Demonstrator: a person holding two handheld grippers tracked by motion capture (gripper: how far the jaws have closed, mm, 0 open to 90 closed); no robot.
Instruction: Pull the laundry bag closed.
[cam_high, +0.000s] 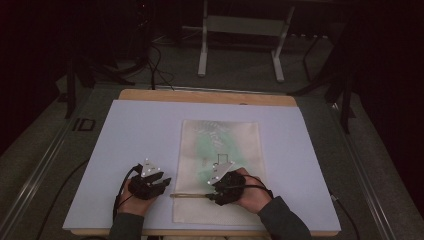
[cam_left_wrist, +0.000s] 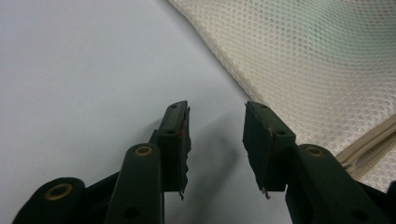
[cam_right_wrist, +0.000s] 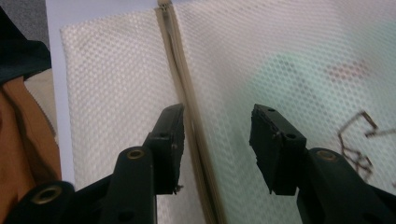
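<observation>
Mesh bag (cam_high: 220, 167) lies flat at lower centre of the surface (cam_high: 125, 135). Right gripper (cam_right_wrist: 217, 135), jaws wide, straddles its zipper (cam_right_wrist: 180, 70); left gripper (cam_left_wrist: 215, 128) waits open alongside. Likely next: close on the zipper pull.

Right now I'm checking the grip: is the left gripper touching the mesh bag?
Apart. The left gripper view shows the left gripper open over bare table, mesh bag beside it.

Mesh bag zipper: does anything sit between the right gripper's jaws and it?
Nothing visible does. The right gripper hangs open directly over the zipper of the mesh bag, with bare mesh beneath its jaws.
</observation>
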